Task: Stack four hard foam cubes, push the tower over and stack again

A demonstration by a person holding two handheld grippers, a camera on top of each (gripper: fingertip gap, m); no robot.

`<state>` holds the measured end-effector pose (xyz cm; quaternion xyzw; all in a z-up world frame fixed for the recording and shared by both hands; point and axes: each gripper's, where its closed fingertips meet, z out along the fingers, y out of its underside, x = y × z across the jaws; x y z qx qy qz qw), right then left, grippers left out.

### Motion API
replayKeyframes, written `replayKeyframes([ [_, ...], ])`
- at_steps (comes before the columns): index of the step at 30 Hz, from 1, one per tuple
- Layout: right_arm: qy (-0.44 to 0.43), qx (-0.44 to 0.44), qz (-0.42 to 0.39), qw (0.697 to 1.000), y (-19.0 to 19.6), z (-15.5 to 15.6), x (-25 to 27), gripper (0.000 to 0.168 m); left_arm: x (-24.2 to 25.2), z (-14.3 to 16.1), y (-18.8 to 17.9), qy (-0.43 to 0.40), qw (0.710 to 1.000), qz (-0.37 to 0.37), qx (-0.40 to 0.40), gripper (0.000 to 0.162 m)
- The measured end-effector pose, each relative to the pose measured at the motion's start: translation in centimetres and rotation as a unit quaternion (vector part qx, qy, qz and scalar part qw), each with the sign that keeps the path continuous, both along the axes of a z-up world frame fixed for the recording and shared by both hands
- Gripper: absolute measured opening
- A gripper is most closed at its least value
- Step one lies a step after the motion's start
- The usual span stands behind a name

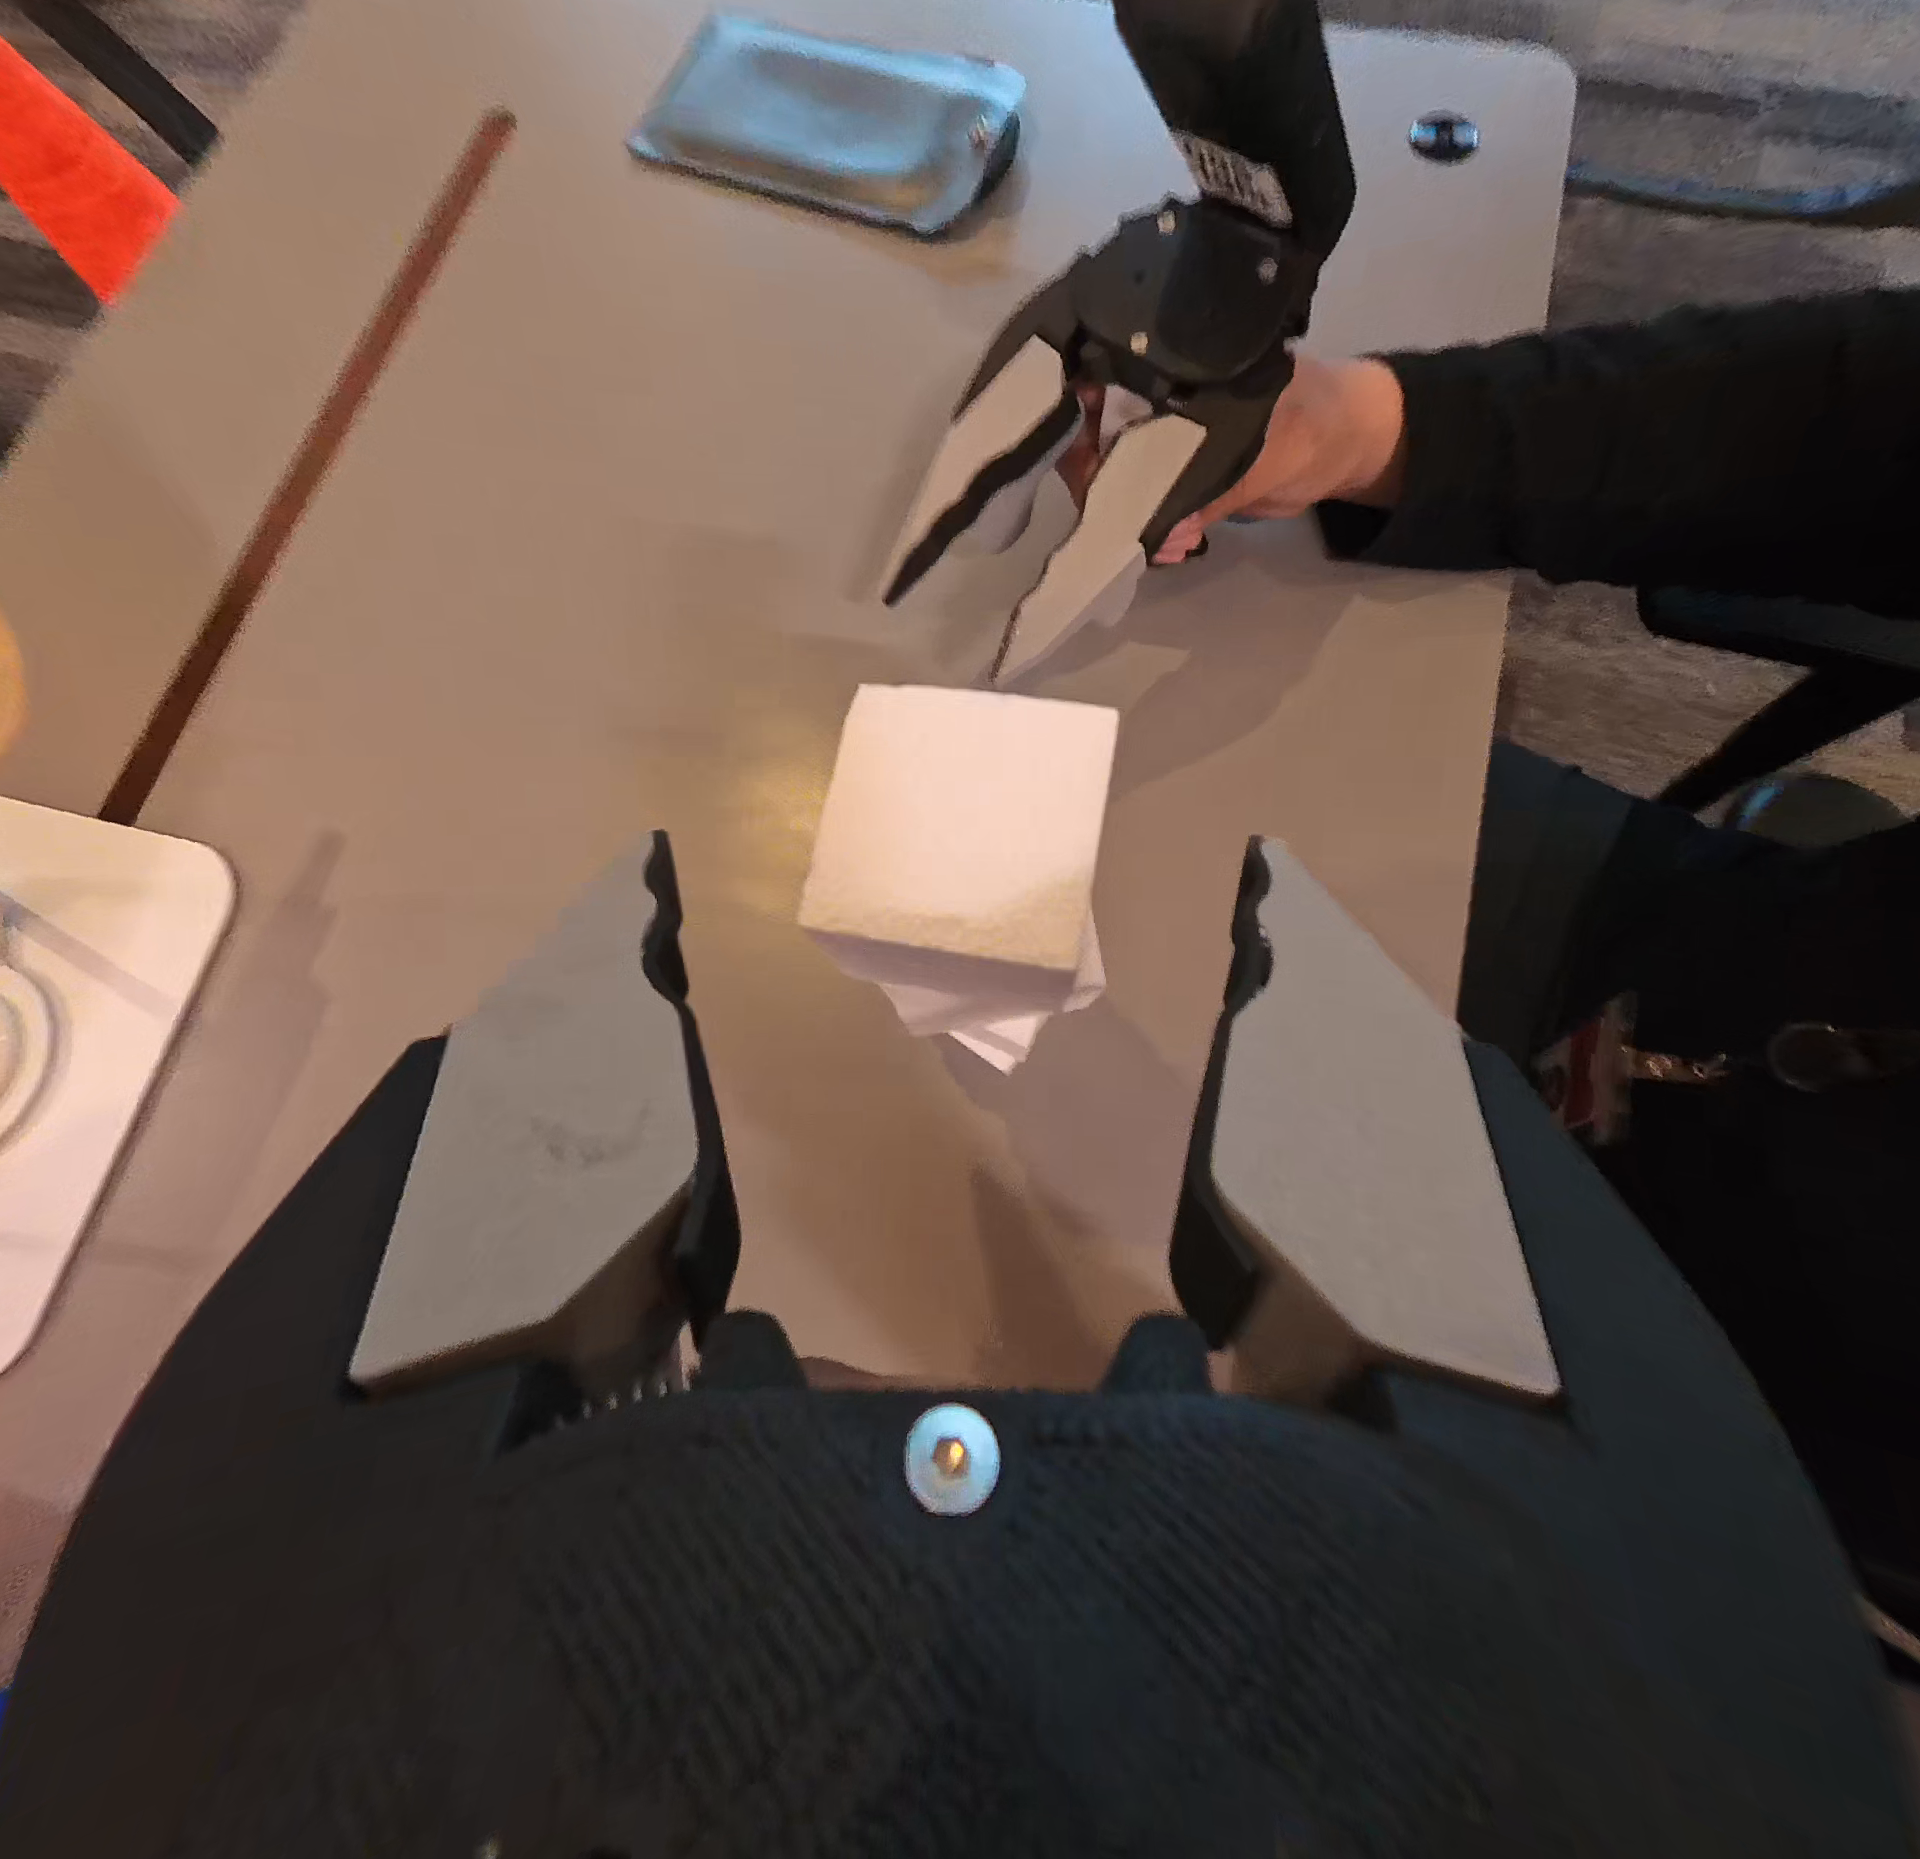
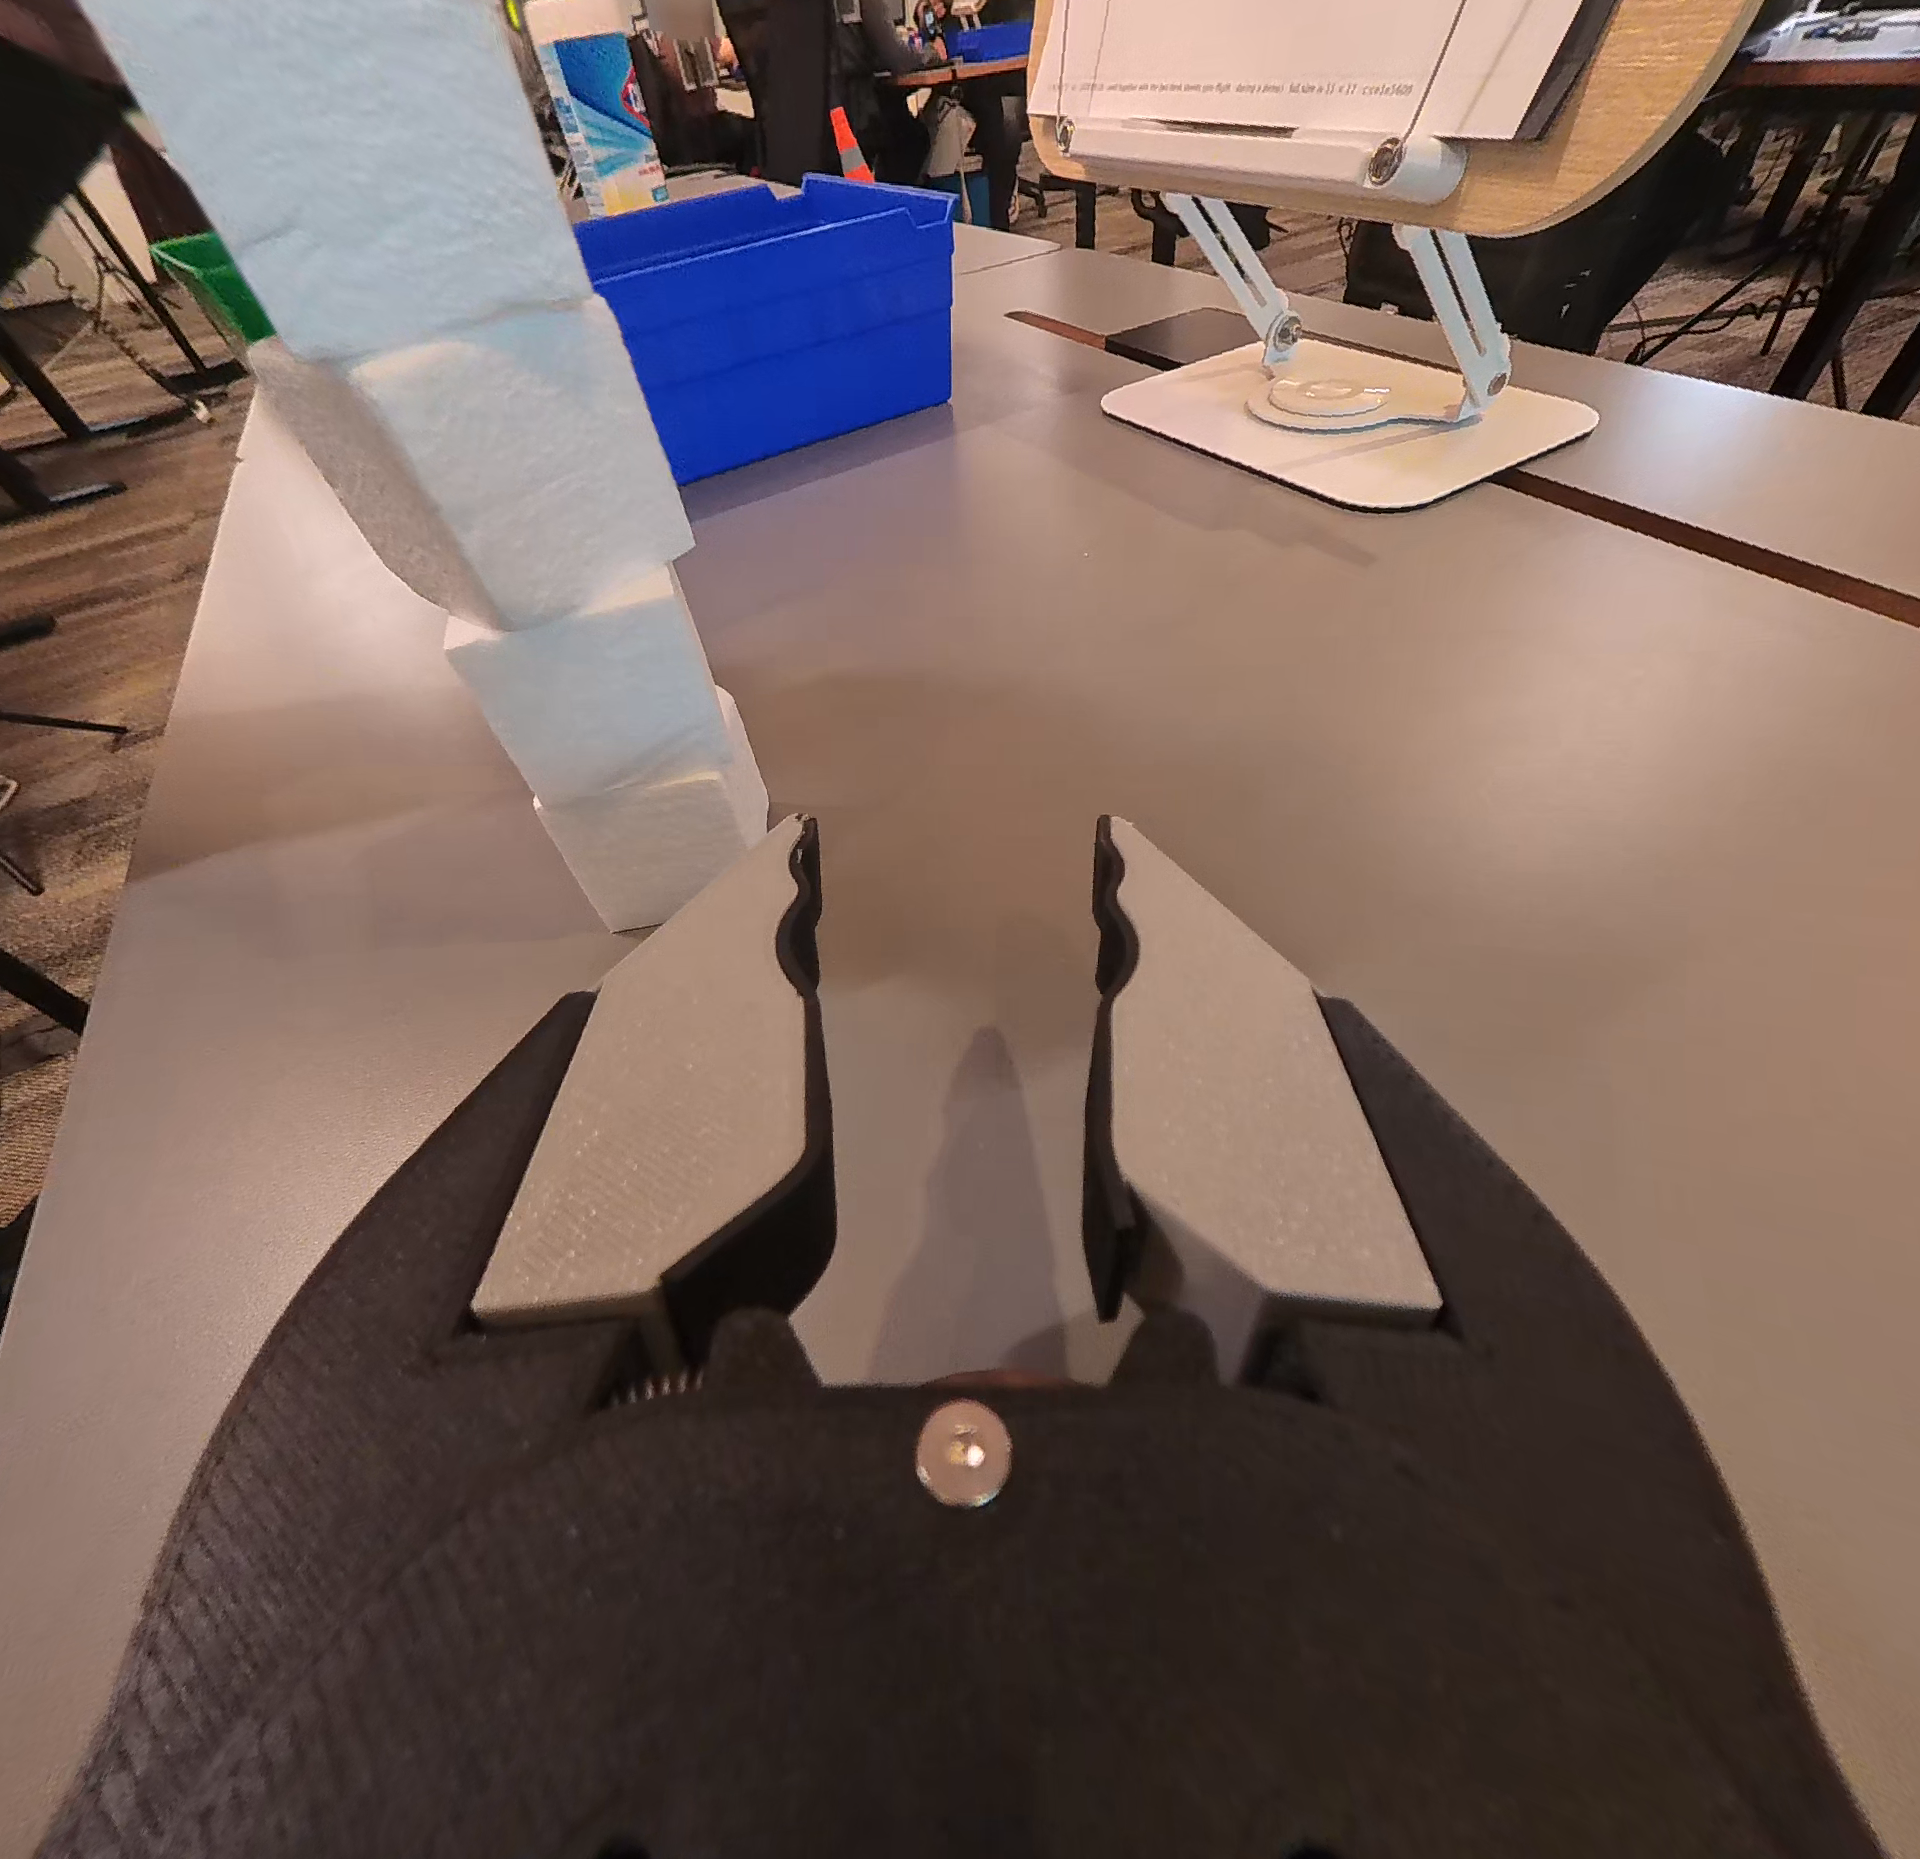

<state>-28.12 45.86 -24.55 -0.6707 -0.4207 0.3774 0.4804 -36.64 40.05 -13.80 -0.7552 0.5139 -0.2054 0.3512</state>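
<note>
Four white foam cubes stand as a tower (image 2: 582, 687) on the grey table (image 2: 1247, 874); the cubes are twisted and offset from each other. In the left wrist view I look down on the top cube (image 1: 966, 833), with lower cubes' corners peeking out (image 1: 987, 1020). My left gripper (image 1: 956, 848) is open and empty above the tower, fingers wide on either side. My right gripper (image 2: 954, 833) is open and empty, low over the table, its left fingertip (image 2: 795, 843) close to the bottom cube (image 2: 655, 864). It also shows in the left wrist view (image 1: 997, 614), just beyond the tower.
A blue bin (image 2: 790, 334) stands behind the tower, with a wipes container (image 2: 603, 116) beyond it. A white document stand (image 2: 1351, 417) is at the right back, also seen in the left wrist view (image 1: 83, 1030). A silver tray (image 1: 831, 116) lies far off. A hand (image 1: 1320, 438) holds the right gripper. Some 15 cm of space lies between my two pairs of fingers. The bottom cube (image 2: 655, 864) is closer to my right gripper, around 9 cm from its tips; the left tips are 15 cm off.
</note>
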Motion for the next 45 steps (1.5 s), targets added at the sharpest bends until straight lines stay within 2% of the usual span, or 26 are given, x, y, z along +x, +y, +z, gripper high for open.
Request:
replayKeyframes([
  [3, 0.001, 0.000, -0.001, 1.000, 0.0, 0.0, 0.0, 0.051, -0.5, 4.3, 0.7, -0.071, 0.996, 0.019, 0.060, 0.110],
  [5, 0.001, -0.001, -0.001, 1.000, 0.0, 0.0, 0.0, 0.051, -1.1, 9.4, 0.6, -0.180, 0.975, 0.022, 0.126, 0.105],
  [6, 0.000, -0.002, 0.000, 1.000, 0.0, -0.1, 0.0, 0.051, -1.8, 12.2, 0.1, -0.250, 0.955, 0.023, 0.157, 0.100],
  [8, -0.002, -0.003, 0.001, 1.000, 0.0, -0.1, 0.0, 0.051, -4.1, 16.7, -1.1, -0.390, 0.897, 0.028, 0.208, 0.090],
  [9, -0.002, -0.003, 0.001, 1.000, 0.0, -0.1, 0.0, 0.051, -5.4, 17.6, -1.6, -0.432, 0.872, 0.027, 0.228, 0.073],
  [10, -0.002, -0.002, 0.001, 1.000, 0.0, -0.1, 0.0, 0.051, -6.2, 17.2, -1.7, -0.441, 0.866, 0.031, 0.234, 0.067],
  [13, 0.002, -0.001, 0.000, 1.000, 0.0, 0.0, 0.1, 0.050, -7.1, 11.3, -0.4, -0.366, 0.904, 0.062, 0.212, 0.070],
  [14, 0.003, -0.001, 0.000, 1.000, 0.0, 0.0, 0.1, 0.050, -7.6, 8.8, 0.5, -0.328, 0.917, 0.085, 0.210, 0.057],
  [16, 0.004, -0.002, 0.000, 1.000, 0.0, 0.0, 0.1, 0.051, -9.1, 3.8, 2.0, -0.255, 0.937, 0.132, 0.200, 0.043],
  [18, 0.003, -0.001, -0.001, 1.000, 0.0, 0.0, 0.1, 0.050, -11.1, -0.5, 3.5, -0.204, 0.946, 0.186, 0.170, 0.008],
  [19, 0.002, 0.001, -0.001, 1.000, 0.0, 0.0, 0.1, 0.050, -12.2, -2.6, 4.2, -0.176, 0.948, 0.217, 0.153, 0.000],
  [21, 0.001, 0.005, 0.002, 1.000, -0.2, 0.1, -0.1, 0.050, -13.1, -6.6, 5.1, -0.135, 0.953, 0.251, 0.098, 0.000],
  [24, 0.002, 0.019, 0.006, 1.000, -0.8, 0.6, -0.5, 0.051, -11.9, -10.8, 6.1, -0.132, 0.956, 0.262, 0.026, 0.000],
  [28, 0.033, 0.041, 0.029, 0.998, -2.7, 2.2, -1.7, 0.052, -11.1, -14.9, 7.7, -0.120, 0.950, 0.290, 0.002, 0.000],
  [30, 0.042, 0.064, 0.062, 0.995, -4.4, 3.1, -2.4, 0.051, -11.4, -15.1, 7.9, -0.077, 0.953, 0.293, 0.025, 0.000],
  [32, 0.052, 0.093, 0.105, 0.989, -6.5, 4.1, -2.8, 0.040, -11.9, -14.0, 8.1, -0.092, 0.944, 0.307, 0.074, 0.000],
  [34, 0.080, 0.099, 0.175, 0.976, -9.2, 5.3, -3.1, 0.010, -11.9, -14.5, 7.5, -0.101, 0.947, 0.302, 0.050, 0.000],
  [35, 0.098, 0.095, 0.215, 0.967, -10.7, 5.8, -3.1, 0.000, -12.0, -14.8, 7.3, -0.100, 0.947, 0.302, 0.035, 0.006],
  [38, 0.120, 0.079, 0.250, 0.958, -12.4, 6.4, -4.1, 0.000, -12.6, -14.6, 7.7, -0.106, 0.942, 0.316, 0.038, 0.009],
  [45, 0.004, 0.095, 0.294, 0.951, -15.6, 1.6, -9.0, 0.000, -12.1, -15.0, 7.5, -0.090, 0.946, 0.308, 0.040, 0.010],
])
